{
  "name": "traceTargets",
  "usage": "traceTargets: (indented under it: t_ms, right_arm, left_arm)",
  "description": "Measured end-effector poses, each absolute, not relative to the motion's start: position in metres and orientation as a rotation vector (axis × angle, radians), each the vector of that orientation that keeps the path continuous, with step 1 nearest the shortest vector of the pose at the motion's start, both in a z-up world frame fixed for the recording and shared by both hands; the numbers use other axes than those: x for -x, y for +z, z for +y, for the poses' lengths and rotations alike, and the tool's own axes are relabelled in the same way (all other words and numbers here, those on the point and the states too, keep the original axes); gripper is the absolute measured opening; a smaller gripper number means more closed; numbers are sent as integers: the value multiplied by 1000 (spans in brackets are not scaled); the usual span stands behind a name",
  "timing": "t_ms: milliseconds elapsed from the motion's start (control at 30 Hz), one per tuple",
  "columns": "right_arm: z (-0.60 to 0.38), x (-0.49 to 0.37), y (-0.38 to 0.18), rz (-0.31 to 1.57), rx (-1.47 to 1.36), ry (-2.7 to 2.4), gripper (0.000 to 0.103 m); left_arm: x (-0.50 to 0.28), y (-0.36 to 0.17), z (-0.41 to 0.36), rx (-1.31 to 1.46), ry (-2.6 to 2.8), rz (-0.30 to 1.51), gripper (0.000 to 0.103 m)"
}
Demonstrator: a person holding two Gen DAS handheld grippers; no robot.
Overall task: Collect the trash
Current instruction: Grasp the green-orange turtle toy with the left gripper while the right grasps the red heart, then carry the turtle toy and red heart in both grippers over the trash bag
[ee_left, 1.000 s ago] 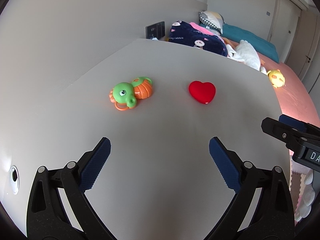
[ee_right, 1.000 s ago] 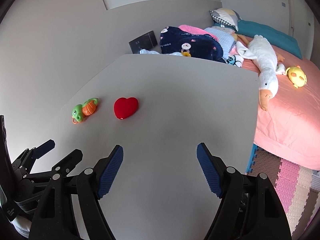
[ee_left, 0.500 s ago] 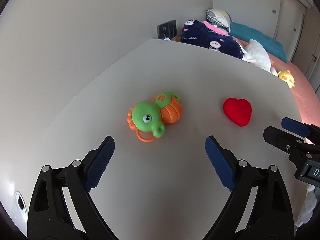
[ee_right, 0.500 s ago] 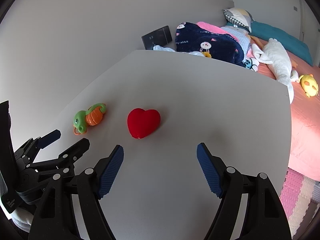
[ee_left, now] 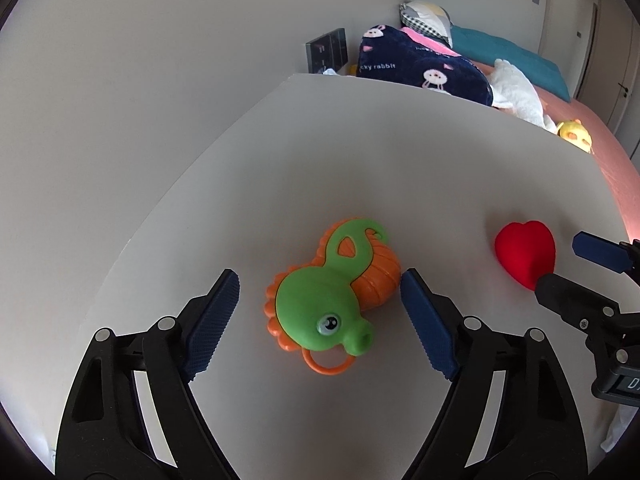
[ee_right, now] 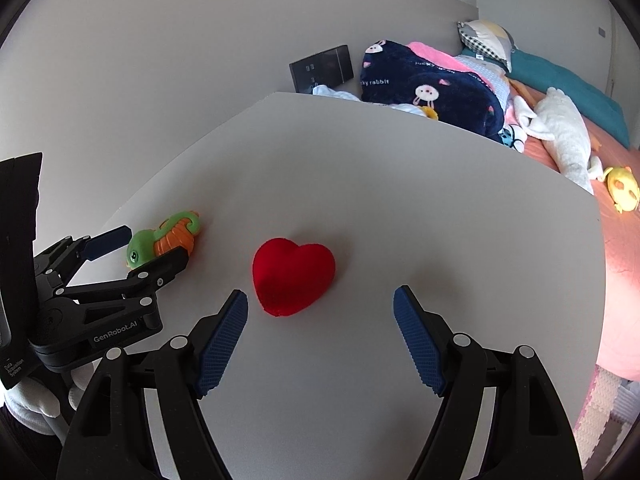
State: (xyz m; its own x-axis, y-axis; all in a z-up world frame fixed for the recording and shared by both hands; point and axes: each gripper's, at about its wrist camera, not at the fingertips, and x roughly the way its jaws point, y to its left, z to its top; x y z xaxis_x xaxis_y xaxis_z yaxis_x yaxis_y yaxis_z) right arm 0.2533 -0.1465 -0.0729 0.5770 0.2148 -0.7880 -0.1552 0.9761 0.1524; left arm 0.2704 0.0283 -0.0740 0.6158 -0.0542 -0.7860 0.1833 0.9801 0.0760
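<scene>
While closing: seahorse toy (ee_left: 320, 304) between fingers (ee_left: 212, 320)

Both wrist cameras looked steeply down, close over the white desk (ee_left: 360, 168), facing the bed (ee_right: 616, 240); both caught the red heart (ee_right: 294, 280).

Two things are set on the desk (ee_right: 440, 208), toward its left edge: a seahorse toy (ee_left: 332, 292) nearest that edge and a heart (ee_right: 294, 276) to its right, apart from it. Behind the far edge a blanket (ee_right: 432, 84) is heaped on a bed (ee_right: 616, 248), which runs along the right edge.
</scene>
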Motion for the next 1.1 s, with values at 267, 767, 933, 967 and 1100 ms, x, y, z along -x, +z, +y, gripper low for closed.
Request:
traceTargets:
  t_ms: [267,767,933,967,1100]
  right_arm:
    - [-130,-266,-78,932,-15,207,76]
    - [-137,-263,-75,933,12,207,49]
    - [-139,-259,-68,928,7,228,49]
    - [-140,-257,-66,925,5,232,49]
    - [-146,-250,-57,915,-9,235,49]
  left_arm:
    - [-275,-76,29,-166,-185,900,60]
    - [-275,-76,33,-145,-132,906,60]
    - [-272,-75,29,-157,-118,912,60]
    - [-271,-74,27,-160,-115,912,60]
    - [-263,-65,24,-157,-110,903,60]
